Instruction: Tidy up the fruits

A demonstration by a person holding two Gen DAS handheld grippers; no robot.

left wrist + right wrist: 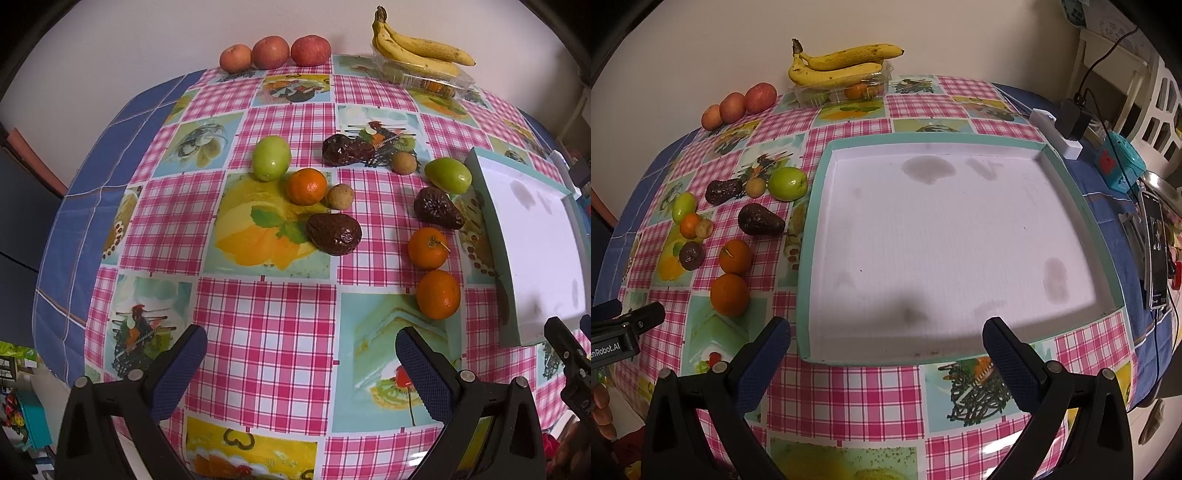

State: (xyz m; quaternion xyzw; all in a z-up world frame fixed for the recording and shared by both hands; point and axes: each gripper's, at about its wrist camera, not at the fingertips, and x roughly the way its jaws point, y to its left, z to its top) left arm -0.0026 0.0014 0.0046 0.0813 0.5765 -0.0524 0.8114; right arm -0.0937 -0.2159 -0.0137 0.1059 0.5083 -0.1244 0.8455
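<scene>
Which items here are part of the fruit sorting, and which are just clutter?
Job:
oranges
green fruits
dark wrinkled fruits
small brown fruits
tray

Probably lying about:
apples
bananas
phone
charger

In the left wrist view, the tray [532, 236] is cut off by the right edge of the picture, so its far side is not visible. Behind the tray, the clear box [846, 90] under the bananas [838, 62] holds something orange, too blurred to identify. The phone [1155, 254] right of the tray shows a screen too small to read.
</scene>
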